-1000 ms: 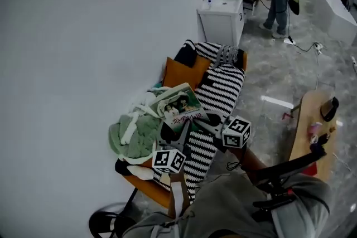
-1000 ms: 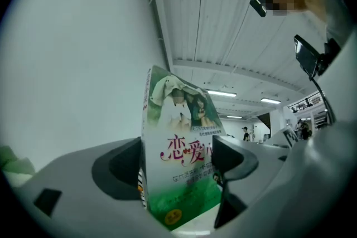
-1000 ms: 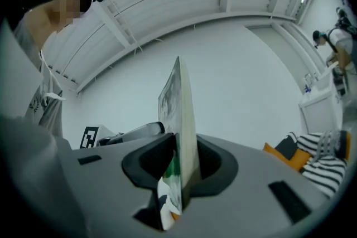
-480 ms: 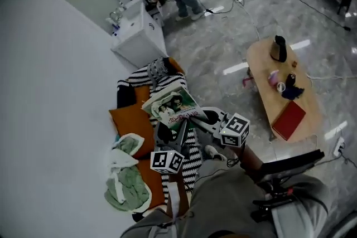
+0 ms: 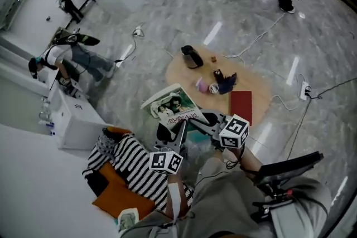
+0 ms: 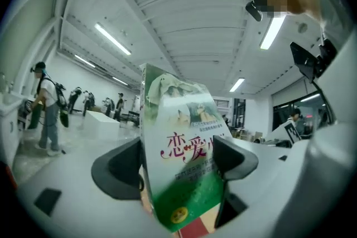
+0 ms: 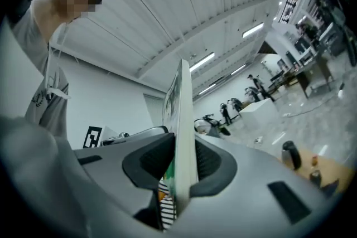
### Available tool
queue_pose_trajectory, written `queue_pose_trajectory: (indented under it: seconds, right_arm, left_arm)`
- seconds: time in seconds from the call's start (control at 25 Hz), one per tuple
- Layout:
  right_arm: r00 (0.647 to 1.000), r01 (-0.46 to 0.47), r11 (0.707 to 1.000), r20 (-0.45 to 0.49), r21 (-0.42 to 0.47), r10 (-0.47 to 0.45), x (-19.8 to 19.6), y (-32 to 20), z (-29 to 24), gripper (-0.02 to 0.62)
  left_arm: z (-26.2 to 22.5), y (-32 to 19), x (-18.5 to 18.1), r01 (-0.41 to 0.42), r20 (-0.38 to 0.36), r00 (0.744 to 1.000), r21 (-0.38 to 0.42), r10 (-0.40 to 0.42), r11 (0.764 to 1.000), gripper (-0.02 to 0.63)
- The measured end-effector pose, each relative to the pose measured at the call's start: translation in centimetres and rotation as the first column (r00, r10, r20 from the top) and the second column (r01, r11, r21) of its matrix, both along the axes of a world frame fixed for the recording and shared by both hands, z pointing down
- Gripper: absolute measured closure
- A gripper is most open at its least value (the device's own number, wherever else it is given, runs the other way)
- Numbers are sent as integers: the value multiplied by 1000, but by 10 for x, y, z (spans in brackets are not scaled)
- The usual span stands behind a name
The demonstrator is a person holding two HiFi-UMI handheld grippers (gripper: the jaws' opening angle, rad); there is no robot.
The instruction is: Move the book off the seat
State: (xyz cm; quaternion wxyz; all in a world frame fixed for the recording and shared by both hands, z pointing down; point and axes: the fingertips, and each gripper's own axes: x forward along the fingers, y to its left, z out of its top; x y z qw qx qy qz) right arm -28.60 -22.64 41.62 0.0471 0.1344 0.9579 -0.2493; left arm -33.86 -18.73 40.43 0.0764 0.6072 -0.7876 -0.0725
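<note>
While the left gripper (image 5: 169,135) and right gripper (image 5: 202,119) each clamp it, thin glossy rectangular book (image 5: 173,106), green-and-white cover, just beside round pale wooden bench (image 5: 259,92), above polished stone floor (image 5: 167,25)

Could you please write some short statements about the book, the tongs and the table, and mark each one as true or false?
1. The book is gripped by both the left tongs and the right tongs. True.
2. The book rests on the striped blanket. False: it is held in the air, away from the blanket.
3. A flat red item lies on the wooden table. True.
4. The book's cover is plain blue. False: it is green and white, with a picture and red characters.
</note>
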Motion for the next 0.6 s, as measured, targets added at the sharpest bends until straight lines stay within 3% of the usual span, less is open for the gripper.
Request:
queue_pose_trajectory:
  seconds: [0.28, 0.6]
  right_arm:
    - [966, -239, 969, -84, 61, 243, 11, -107, 35, 509]
    - [921, -359, 932, -138, 57, 363, -11, -214, -16, 509]
  left_arm:
    - [42, -119, 4, -256, -51, 964, 76, 260, 964, 222]
    - [-10, -233, -23, -374, -111, 914, 146, 391, 916, 222]
